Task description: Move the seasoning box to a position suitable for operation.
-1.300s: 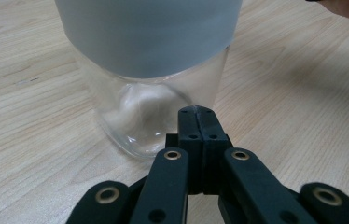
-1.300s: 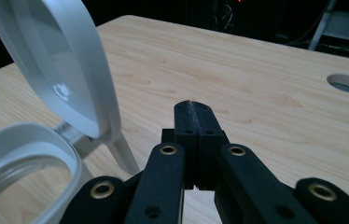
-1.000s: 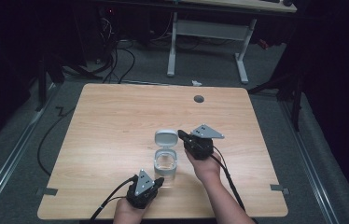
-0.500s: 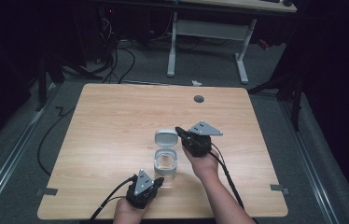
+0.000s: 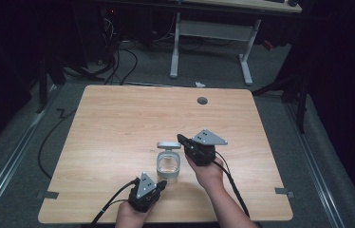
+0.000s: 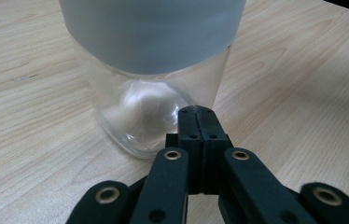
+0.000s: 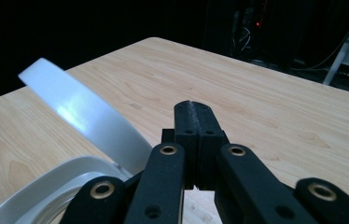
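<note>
A clear glass jar (image 5: 168,166) with a grey rim band stood on the wooden surface (image 5: 118,128), toward my side of it. Its pale lid (image 5: 168,145) was hinged open and stood up on the far side of the jar. My left tongs (image 5: 159,184) rested low, just before the jar on my side; in the left gripper view their jaws were pressed together, holding nothing, with the tip almost at the jar's base (image 6: 149,126). My right tongs (image 5: 181,139) were just beside the jar's right, near the lid. In the right gripper view their jaws were also together and empty, the lid (image 7: 84,116) tilted at their left.
</note>
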The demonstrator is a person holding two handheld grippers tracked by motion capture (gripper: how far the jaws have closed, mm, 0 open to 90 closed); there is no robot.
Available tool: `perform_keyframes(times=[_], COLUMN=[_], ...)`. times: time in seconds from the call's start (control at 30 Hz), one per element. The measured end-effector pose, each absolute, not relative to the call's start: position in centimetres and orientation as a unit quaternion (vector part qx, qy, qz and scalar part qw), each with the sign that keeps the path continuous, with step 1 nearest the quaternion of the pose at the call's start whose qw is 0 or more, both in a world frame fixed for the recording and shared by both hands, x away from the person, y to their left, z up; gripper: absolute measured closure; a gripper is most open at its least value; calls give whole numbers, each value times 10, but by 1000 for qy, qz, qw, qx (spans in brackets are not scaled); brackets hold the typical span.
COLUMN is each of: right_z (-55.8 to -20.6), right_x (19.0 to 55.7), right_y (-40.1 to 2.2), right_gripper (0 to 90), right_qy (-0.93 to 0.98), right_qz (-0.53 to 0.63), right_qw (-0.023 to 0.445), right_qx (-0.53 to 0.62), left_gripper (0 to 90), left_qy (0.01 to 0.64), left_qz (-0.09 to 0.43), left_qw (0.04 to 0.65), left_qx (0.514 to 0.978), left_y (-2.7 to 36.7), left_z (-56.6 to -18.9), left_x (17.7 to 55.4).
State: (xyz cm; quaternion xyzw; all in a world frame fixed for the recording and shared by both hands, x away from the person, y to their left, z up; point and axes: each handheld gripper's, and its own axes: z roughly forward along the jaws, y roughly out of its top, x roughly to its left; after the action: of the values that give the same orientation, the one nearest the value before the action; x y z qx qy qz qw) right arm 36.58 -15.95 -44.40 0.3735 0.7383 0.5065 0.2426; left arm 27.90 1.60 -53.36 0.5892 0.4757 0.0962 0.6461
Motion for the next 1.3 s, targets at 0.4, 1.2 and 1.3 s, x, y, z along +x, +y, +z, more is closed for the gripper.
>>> perform_keyframes(times=[0.4,1.2,1.3], right_z=[-447,-452,-454], right_x=[337,312,316], right_y=[-158,-174,-180], right_gripper=[900,900,900], right_qy=[737,740,737], right_qz=[522,514,511], right_qw=[235,240,244], right_qx=[360,362,369], left_gripper=[900,900,900], left_qy=[474,475,474], left_qz=[96,91,95], left_qw=[649,654,654], left_qx=[588,582,581], left_y=[16,19,24], left_z=[-533,-531,-528], left_x=[278,277,276])
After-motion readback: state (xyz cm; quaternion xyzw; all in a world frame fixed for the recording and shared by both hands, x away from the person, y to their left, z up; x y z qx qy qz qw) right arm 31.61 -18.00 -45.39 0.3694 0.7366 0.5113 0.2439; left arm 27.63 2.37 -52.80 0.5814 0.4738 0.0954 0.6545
